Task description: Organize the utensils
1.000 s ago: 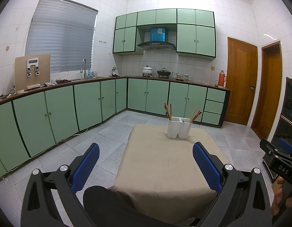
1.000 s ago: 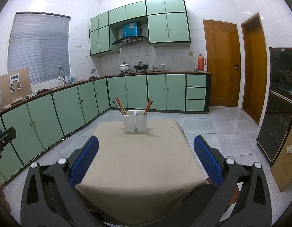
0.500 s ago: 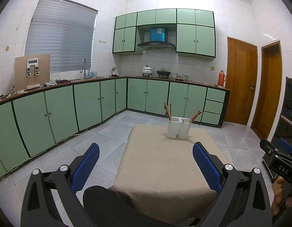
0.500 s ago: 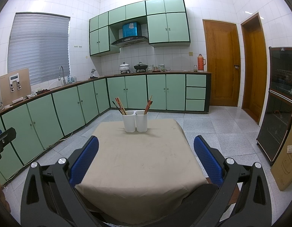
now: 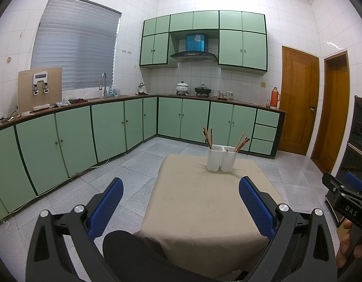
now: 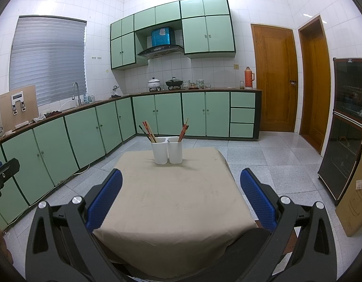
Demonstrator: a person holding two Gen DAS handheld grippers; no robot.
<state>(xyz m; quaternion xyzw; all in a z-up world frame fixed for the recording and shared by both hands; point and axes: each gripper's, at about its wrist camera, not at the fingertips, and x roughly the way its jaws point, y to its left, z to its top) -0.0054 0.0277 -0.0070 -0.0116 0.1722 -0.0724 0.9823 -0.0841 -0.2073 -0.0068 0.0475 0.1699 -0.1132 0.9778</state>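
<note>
Two white utensil holders stand side by side at the far end of a table with a beige cloth [image 5: 204, 202]. The left holder [image 5: 214, 158] and the right holder [image 5: 228, 158] each hold several chopsticks [image 5: 208, 137]. They also show in the right wrist view: the left holder [image 6: 160, 150], the right holder [image 6: 175, 150], the cloth [image 6: 171, 192]. My left gripper [image 5: 181, 202] is open and empty, well short of the holders at the near edge. My right gripper [image 6: 181, 195] is open and empty, equally far back.
Green floor cabinets [image 5: 75, 136] run along the left and back walls. Two wooden doors [image 6: 275, 77] are at the right. A dark glass cabinet [image 6: 345, 127] and a cardboard box [image 6: 354, 197] stand to the right of the table. A dark knee [image 5: 129, 253] is at the near edge.
</note>
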